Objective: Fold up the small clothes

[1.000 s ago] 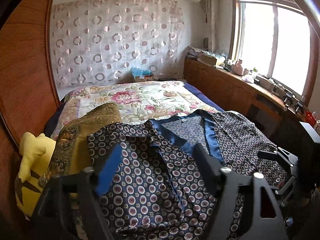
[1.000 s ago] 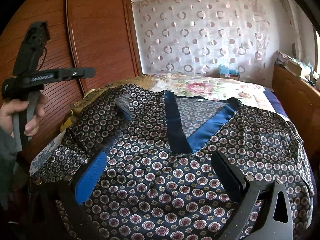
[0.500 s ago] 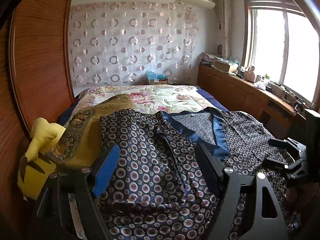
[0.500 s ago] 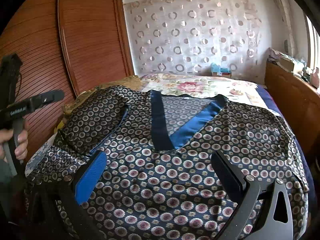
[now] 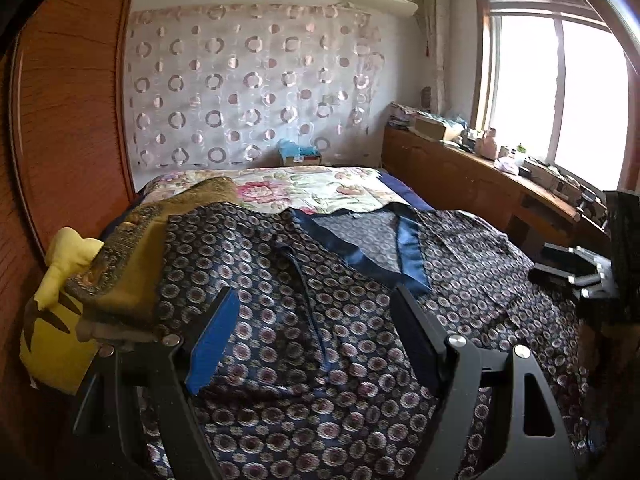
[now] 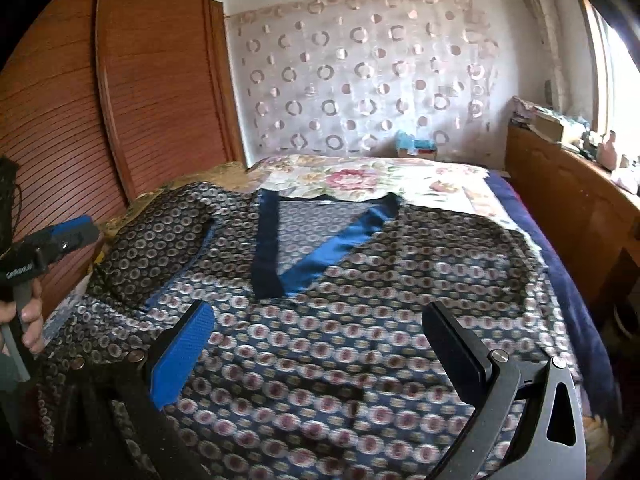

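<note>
A dark patterned garment (image 6: 360,312), covered in small ring and flower motifs and trimmed with a blue V-shaped neckband (image 6: 304,248), is spread flat across the near half of the bed (image 6: 568,280). Its neckline is turned toward the far end of the bed, where a floral quilt (image 6: 360,178) is left uncovered. One sleeve (image 6: 160,248) is folded inward over the body of the garment, on the side nearest the wooden wardrobe doors (image 6: 160,80).

The left gripper (image 5: 316,340) is held above the folded sleeve side of the garment (image 5: 320,320); its jaws are seen standing wide, with one blue pad and one black pad apart and nothing pressed between them. The cloth is seen below the fingers, but contact cannot be told. In the right wrist view the same gripper (image 6: 60,240) is seen at the wardrobe edge of the bed, gripped by a hand (image 6: 28,320).

The right gripper (image 6: 320,348) is held over the near middle of the garment, its jaws likewise wide and closed on nothing. In the left wrist view it (image 5: 572,268) is seen at the window-side edge of the bed.

A mustard-coloured cushion (image 5: 132,264) and a yellow soft toy (image 5: 56,320) are seen at the wardrobe-side edge, just beside the garment. A wooden counter (image 5: 500,184) crowded with small items is seen under the window (image 5: 560,92).
</note>
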Motion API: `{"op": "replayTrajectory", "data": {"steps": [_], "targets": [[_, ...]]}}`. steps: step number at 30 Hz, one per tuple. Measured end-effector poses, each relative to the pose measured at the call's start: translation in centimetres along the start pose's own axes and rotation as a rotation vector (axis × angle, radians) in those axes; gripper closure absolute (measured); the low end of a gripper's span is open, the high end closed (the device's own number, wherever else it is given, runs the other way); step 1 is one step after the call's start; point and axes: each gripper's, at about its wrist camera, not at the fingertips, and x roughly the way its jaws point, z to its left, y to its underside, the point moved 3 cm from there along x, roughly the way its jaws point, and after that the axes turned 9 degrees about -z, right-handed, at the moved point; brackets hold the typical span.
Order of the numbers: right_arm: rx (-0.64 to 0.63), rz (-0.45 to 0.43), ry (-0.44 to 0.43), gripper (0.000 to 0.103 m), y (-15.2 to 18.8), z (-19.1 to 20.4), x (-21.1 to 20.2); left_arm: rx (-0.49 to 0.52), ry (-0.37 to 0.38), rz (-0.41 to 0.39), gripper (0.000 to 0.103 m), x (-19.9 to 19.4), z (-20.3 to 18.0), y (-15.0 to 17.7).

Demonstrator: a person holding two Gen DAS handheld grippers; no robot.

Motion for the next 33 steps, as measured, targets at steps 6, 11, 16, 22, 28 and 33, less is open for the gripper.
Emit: {"op": "replayTrajectory", "data": {"steps": [6, 11, 16, 22, 28, 33], "targets": [[0.013, 0.001, 0.099, 0.001, -0.1, -3.3, -1.3, 0.015, 0.05, 0.028, 0.025, 0.4, -1.8, 0.7], [0.012, 0.007, 0.17, 0.004, 0.0, -5.9, -2.6, 0.031, 0.068, 0.038, 0.025, 0.4, -3.2, 1.1], [0.041, 0.054, 0.166, 0.01, -0.1, -8.0, -2.7, 0.036, 0.082, 0.04, 0.025, 0.5, -4.0, 1.2], [0.127, 0.116, 0.14, 0.025, -0.7, -12.4, -1.7, 0.046, 0.085, 0.05, 0.025, 0.7, -4.4, 1.4], [0.182, 0.214, 0.171, 0.039, -0.2, -15.9, 0.3, 0.039, 0.079, 0.062, 0.025, 1.0, -4.2, 1.6], [0.26, 0.288, 0.162, 0.049, 0.8, -17.8, 1.4, 0.04, 0.079, 0.077, 0.025, 1.3, -4.2, 2.0]]}}
